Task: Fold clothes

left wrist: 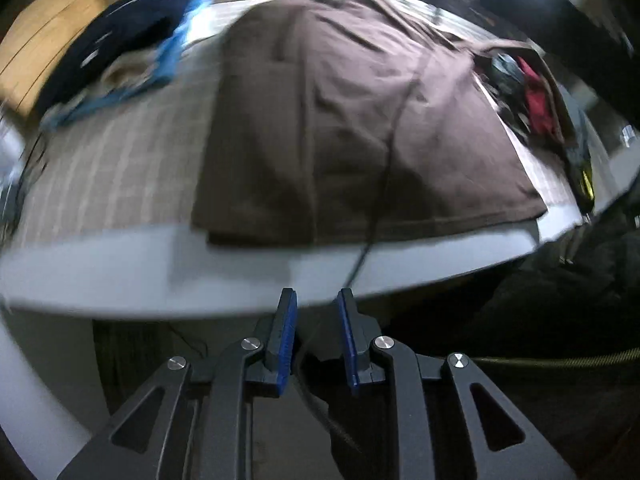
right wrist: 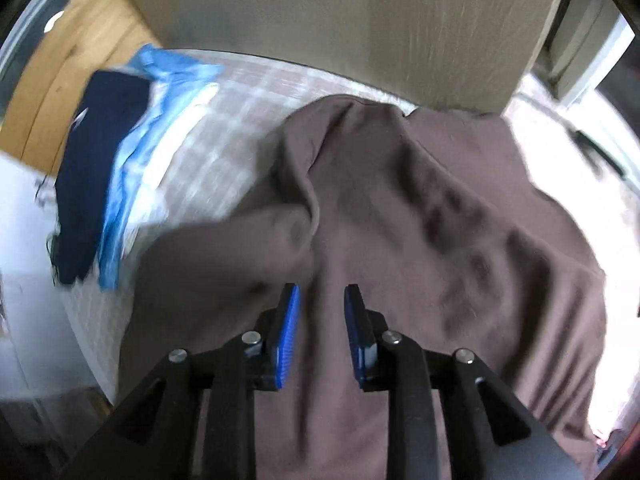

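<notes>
Both my left gripper [left wrist: 317, 300] and right gripper [right wrist: 322, 296] stand slightly parted, empty; I'd pinch the brown cotton shirt's [left wrist: 352, 120] near hem ahead evenly.

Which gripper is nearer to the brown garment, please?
Right. The right gripper hangs directly over the brown garment; the left gripper sits off the bed's near edge, short of its hem.

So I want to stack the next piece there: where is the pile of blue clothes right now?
The pile of blue clothes lies at the far left of the checked bed cover in both wrist views, left of the brown garment, near the wooden panel.
</notes>
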### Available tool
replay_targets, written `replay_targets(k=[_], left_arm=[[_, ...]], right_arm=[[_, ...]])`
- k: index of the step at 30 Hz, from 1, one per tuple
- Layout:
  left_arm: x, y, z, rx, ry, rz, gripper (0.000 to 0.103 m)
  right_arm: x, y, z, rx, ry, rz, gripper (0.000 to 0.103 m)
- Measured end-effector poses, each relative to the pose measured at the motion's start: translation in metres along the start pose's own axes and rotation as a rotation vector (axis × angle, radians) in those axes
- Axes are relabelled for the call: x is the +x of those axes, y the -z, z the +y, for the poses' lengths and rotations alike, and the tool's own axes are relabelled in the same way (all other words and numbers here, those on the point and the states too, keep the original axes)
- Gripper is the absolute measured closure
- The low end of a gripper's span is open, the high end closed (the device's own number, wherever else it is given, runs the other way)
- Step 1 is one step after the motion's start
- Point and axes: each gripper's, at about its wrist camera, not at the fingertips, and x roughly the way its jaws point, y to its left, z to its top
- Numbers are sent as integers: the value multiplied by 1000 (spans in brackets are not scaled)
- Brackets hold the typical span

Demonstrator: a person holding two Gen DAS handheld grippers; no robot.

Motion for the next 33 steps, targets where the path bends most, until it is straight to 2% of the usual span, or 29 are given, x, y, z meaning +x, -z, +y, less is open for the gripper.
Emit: replay_targets(k=[3,6,8,11,12,15,18,23,24,25,26,28,30,33], left_arm=[[-10,6,21,-115,-33,-52,83],[-9,-6,37,-188,-11,-128,83],[-1,-18,38,-194,-7,-162,83],[14,-42,36,-173,15,-196,82],[19,-48,34,-160,14,-190,81],[32,-58,20,-96,34,-154,81],[47,-63,1,-7,15,-116,72],[70,-69,-6,35,-3,-67,73],[72,-70,-5,37,-10,-59,79],[75,-71,-4,38,-17,-51,91],[76,-72,-2,37,-16,-45,95],[69,-73,1,11,32,-45,97],[56,-73,-1,5,84,-70,96],[45,-70,1,-7,73,-48,86]], right_arm=[[-18,32,22,-73,-34,-36,70],[-17,52,37,-84,-139,-44,69],[-5,59,49,-104,-181,-35,68],[19,65,61,-112,-187,12,68],[28,68,64,-108,-195,41,68],[31,73,61,-128,-188,44,68],[18,63,33,-62,-179,-7,68],[18,33,5,28,-199,-51,68],[19,26,4,35,-203,-62,68],[21,17,4,44,-204,-69,68],[24,8,4,53,-205,-75,66],[31,-6,6,51,-186,-72,66],[36,-18,9,37,-147,-73,65],[28,-34,9,2,-81,-120,66]])
